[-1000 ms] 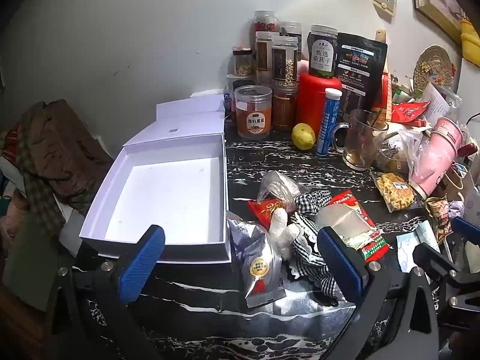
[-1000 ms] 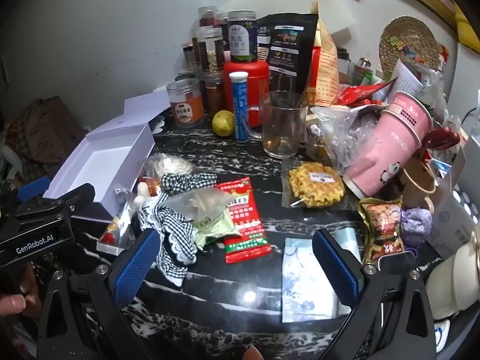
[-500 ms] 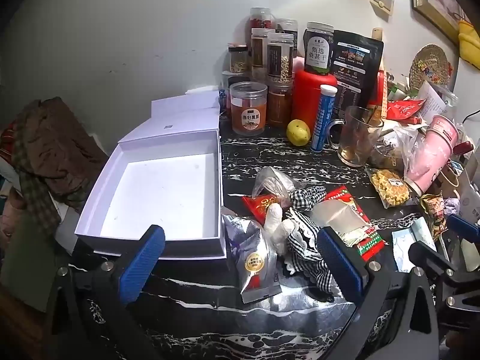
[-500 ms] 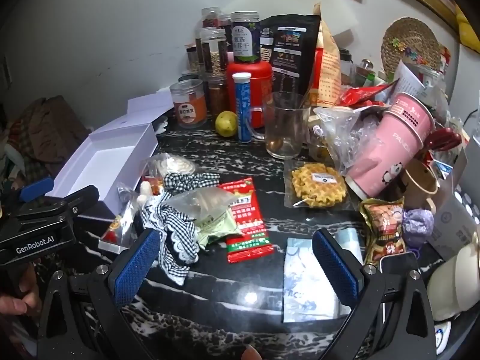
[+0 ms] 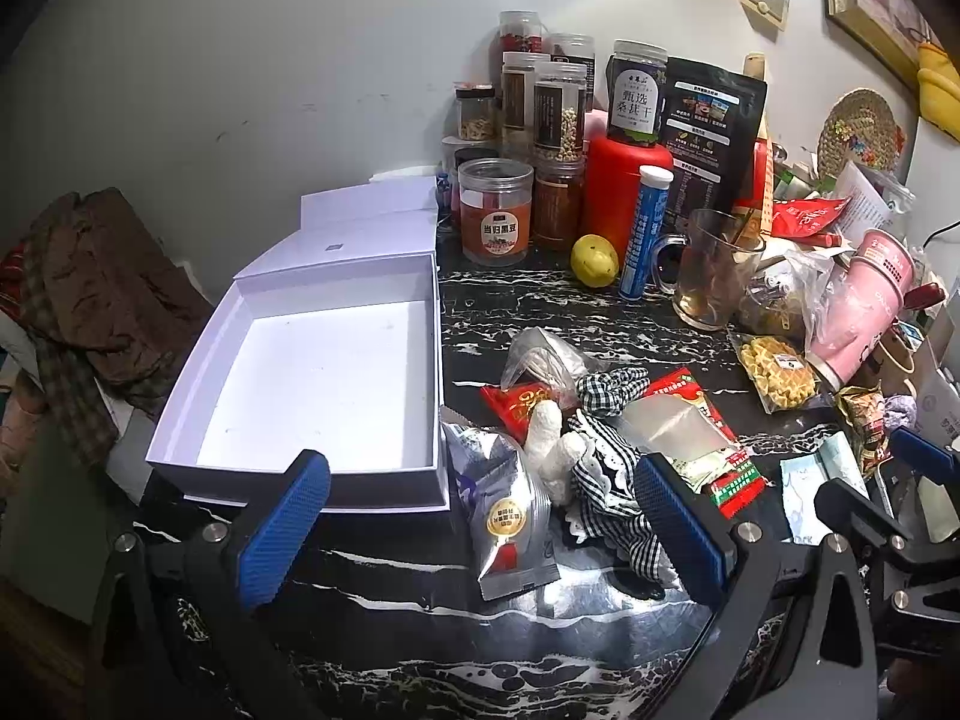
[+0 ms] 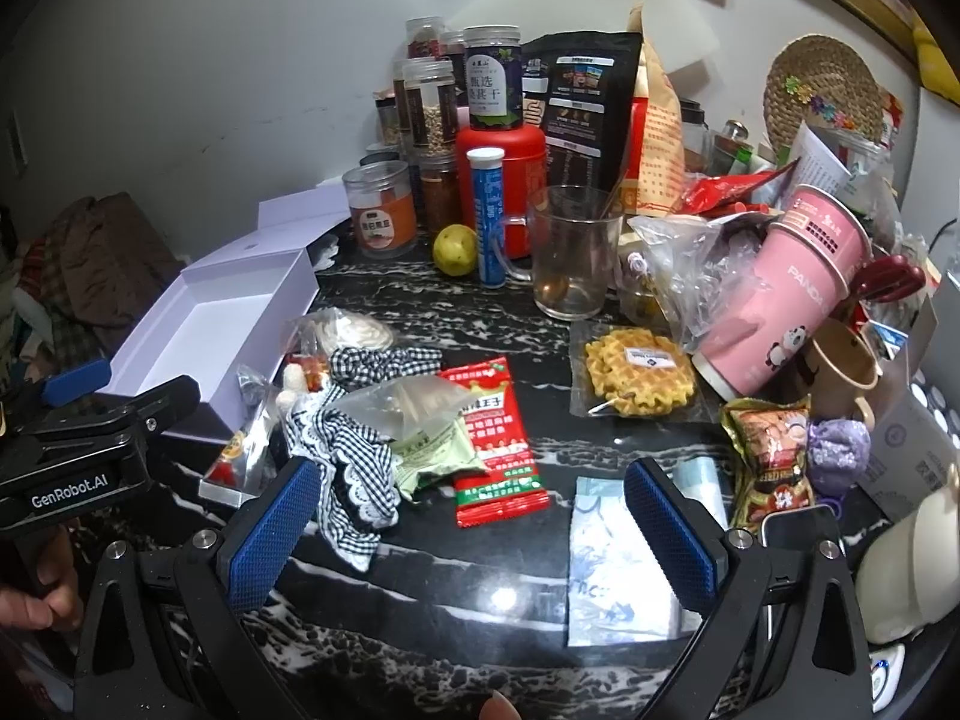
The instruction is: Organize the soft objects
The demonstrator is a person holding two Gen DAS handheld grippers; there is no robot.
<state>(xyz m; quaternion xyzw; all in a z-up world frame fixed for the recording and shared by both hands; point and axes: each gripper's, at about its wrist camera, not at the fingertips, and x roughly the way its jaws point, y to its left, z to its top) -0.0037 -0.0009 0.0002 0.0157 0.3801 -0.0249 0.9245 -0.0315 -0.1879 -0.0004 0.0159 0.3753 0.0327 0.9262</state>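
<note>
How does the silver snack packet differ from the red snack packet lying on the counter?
The silver snack packet is shiny foil with a gold seal, beside the white box. The red snack packet is matte, printed, and partly covered by a clear bag. Both lie flat and sealed.

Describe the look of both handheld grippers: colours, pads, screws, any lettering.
Both are matte black frames with silver screws. The left gripper and right gripper each carry two fingers faced with blue, finely dimpled pads. The left gripper's body, seen from the right wrist camera, bears white "GenRobot.AI" lettering. No cables show.
</note>
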